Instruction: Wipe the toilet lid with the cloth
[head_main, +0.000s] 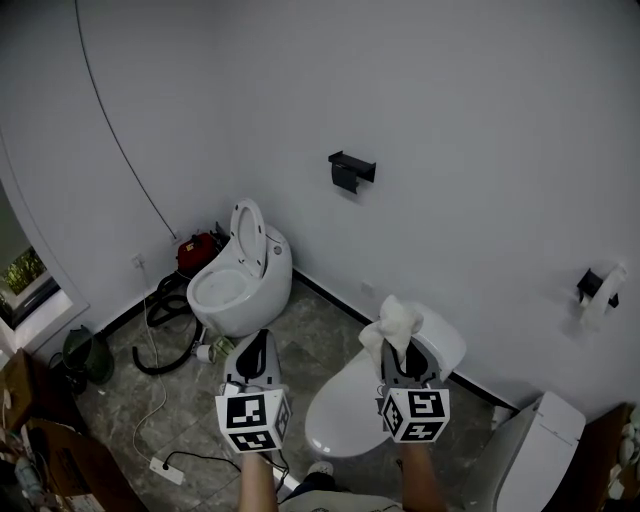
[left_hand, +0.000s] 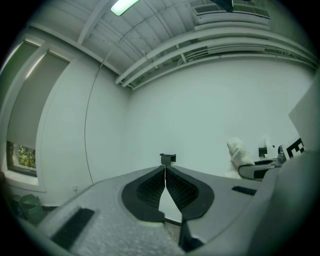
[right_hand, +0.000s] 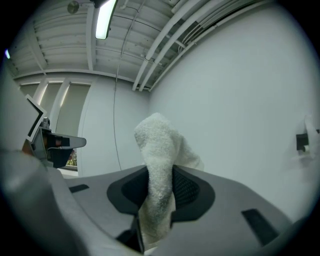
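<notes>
right tongs (head_main: 402, 350) are sitting closest, clamping the cloth (head_main: 393, 322), a white towel that is bunching between the pads and poking up past the tips. left tongs (head_main: 257, 340) are riding level with them on the other side, tips pressing together with nothing between, so they are carrying nothing. both are hanging in the air above the near toilet (head_main: 440, 345), not touching it. its lid (head_main: 340, 415) is lying shut, just below and a little left of the right tongs, white and bare. a far toilet (head_main: 235, 290), beyond the near toilet and to its left, is standing with its own lid up against the wall.

judging by this, the wiping is not yet starting: the cloth is in hand, which is the only part that looks done, and it is pointing up and away from the lid. what is remaining is bringing the cloth down onto the lid and rubbing across its whole top.
</notes>
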